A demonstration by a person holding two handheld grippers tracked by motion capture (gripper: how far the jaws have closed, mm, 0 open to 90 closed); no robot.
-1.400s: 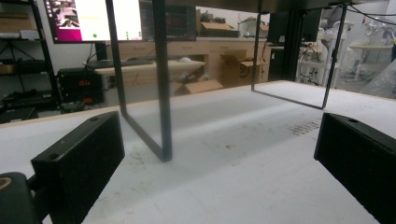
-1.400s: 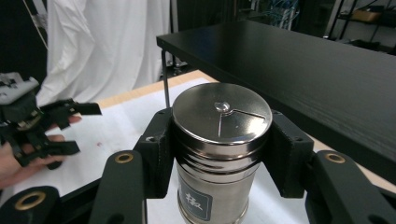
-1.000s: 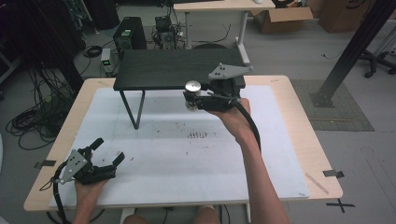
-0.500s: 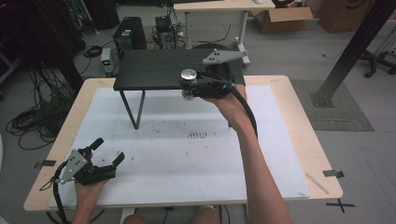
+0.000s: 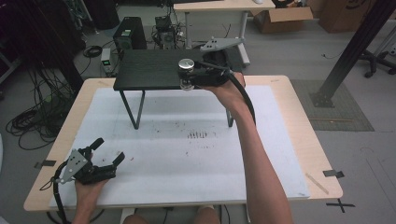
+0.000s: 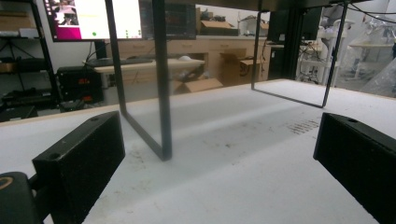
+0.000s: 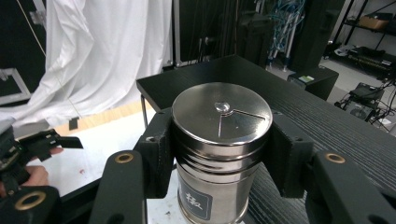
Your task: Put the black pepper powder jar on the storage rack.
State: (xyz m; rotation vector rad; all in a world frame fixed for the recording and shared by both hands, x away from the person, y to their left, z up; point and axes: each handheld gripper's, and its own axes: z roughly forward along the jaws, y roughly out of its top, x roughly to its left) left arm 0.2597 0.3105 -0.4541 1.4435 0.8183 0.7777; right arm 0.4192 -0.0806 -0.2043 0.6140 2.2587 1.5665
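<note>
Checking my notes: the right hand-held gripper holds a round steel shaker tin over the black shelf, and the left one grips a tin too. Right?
Not quite: the left hand-held gripper is open and empty, as the left gripper view shows.

Our right arm stretched far forward and up, the forearm bare and nearly straight, the wrist level. Our right tongs (image 5: 187, 74) pointed toward our left, and their two black jaws were clamped from either side on what they carried. Our left hand (image 5: 88, 184) lay low at the near left edge of the bench (image 5: 280, 154), its left tongs (image 5: 108, 150) pointing forward with the jaws spread wide apart, gripping nothing.
</note>
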